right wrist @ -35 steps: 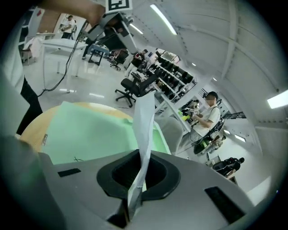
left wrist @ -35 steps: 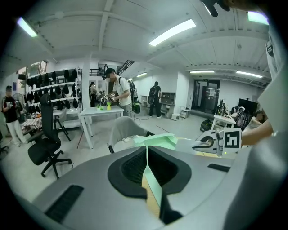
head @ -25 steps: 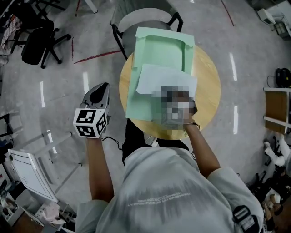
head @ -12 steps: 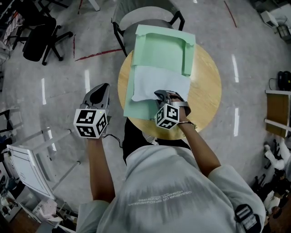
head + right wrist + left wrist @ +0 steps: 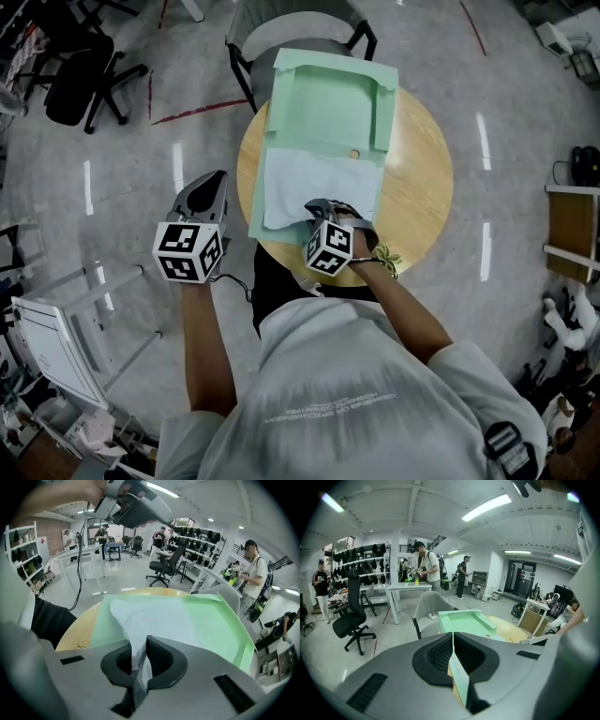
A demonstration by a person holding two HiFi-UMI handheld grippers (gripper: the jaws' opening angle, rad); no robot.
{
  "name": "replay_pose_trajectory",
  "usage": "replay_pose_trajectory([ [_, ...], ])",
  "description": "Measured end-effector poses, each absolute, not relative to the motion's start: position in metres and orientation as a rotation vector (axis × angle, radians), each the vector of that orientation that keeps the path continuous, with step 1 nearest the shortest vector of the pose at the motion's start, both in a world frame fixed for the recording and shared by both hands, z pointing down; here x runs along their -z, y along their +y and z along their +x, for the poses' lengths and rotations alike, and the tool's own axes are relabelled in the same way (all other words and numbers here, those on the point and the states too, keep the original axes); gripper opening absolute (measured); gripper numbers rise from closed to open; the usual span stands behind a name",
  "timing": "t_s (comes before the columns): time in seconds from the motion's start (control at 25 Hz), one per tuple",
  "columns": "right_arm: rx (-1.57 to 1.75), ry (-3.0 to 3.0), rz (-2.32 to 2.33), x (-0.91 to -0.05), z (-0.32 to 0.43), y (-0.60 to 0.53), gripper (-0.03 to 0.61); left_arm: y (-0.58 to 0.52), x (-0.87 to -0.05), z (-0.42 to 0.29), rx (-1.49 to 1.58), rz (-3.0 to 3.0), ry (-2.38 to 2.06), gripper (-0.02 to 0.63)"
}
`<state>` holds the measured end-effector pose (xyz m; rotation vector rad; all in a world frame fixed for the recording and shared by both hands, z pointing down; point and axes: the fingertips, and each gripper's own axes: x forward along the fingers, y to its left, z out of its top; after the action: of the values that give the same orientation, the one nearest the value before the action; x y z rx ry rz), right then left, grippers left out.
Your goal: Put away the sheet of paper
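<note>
Well, the right gripper (image 5: 316,210) reaches down over the near side of the round table (image 5: 422,187). It is tipped steeply nose-down, and its jaws are clamped on the near edge of the sheet of paper (image 5: 319,187). The left gripper (image 5: 208,192) hangs off the table's left side above the floor, jaws closed together on nothing. The sheet is pale, almost white, and lies on the near half of the open green folder (image 5: 328,98) (only the pinched edge lifts off it). The right gripper view shows that edge puckering up into the jaws, which the head view hides behind the gripper's body. The left gripper view shows the folder's raised flaps, a grey chair (image 5: 429,606) beyond the table, and a person (image 5: 425,566) at a white desk (image 5: 405,588).
</note>
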<state>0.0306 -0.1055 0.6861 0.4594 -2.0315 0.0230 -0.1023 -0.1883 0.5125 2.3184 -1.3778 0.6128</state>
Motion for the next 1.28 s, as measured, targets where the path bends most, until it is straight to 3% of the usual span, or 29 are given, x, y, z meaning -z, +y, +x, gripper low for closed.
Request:
replay_pose_trajectory([
  [0.2,-0.102,-1.995,0.576,-0.695,0.042,-0.122,0.029,-0.182,-0.518,-0.102,-0.618,2.306,-1.377,0.026],
  [1.28,0.135,-1.95,0.572,-0.696,0.053,-0.204,0.031,-0.179,-0.538,-0.117,-0.64,2.254,-1.346,0.026],
])
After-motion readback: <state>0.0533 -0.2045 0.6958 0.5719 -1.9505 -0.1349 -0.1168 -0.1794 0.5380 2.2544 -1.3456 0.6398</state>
